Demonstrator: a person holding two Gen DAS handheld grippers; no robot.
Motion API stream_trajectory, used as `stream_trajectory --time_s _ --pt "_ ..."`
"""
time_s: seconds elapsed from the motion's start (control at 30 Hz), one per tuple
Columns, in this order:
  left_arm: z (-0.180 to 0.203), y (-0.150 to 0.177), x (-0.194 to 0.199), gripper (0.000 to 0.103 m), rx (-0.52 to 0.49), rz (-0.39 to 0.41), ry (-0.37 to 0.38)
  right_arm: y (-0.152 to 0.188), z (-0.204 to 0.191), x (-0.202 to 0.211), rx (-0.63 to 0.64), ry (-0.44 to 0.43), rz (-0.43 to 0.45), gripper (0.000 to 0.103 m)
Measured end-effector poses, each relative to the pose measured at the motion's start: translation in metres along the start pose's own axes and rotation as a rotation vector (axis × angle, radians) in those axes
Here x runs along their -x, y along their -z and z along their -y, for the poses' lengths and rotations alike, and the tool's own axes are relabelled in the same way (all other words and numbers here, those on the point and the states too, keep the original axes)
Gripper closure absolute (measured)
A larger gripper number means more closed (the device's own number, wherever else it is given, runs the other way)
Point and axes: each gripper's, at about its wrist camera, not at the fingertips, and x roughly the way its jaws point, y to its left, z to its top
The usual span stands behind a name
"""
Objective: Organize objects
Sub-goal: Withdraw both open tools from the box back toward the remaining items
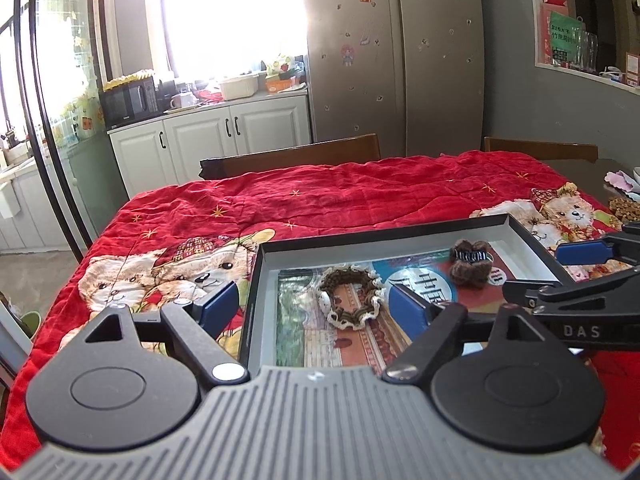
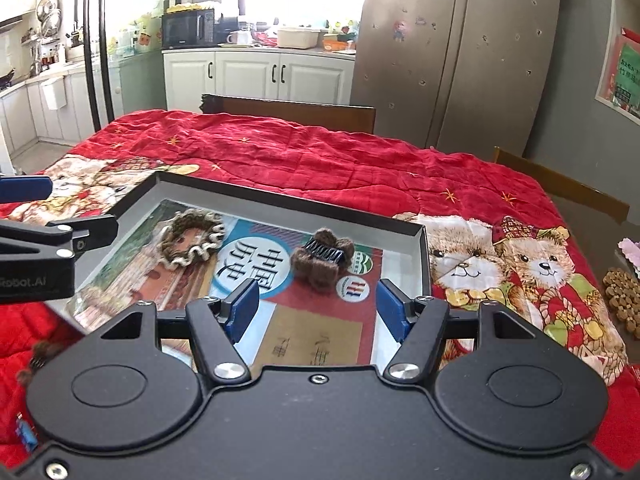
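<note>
A shallow black tray (image 1: 400, 230) (image 2: 280, 200) with a grey inside lies on the red quilt, and a printed book cover lines its floor. Two things rest on that cover. One is a brown scrunchie with cream trim (image 1: 352, 296) (image 2: 192, 242), the other a brown furry hair clip (image 1: 472, 262) (image 2: 322, 262). My left gripper (image 1: 314, 306) (image 2: 80, 208) is open and empty, hovering over the tray's left wall, nearer than the scrunchie. My right gripper (image 2: 318, 312) (image 1: 540, 270) is open and empty too, above the tray's near part, just short of the clip.
A red quilt with teddy bears (image 2: 520, 264) covers the table. A brown studded mat (image 2: 622, 300) and a pink thing lie at the right edge. A brown fuzzy item (image 2: 34, 360) lies on the quilt at lower left. Wooden chair backs (image 1: 300, 154) stand behind the table.
</note>
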Motion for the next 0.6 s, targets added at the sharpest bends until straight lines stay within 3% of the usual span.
stream_trajectory --time_s 0.6 --pt "-0.005 0.031 0.07 0.009 -0.004 0.03 0.06 0.043 -0.015 0.088 0.027 -0.099 0.052 0.04"
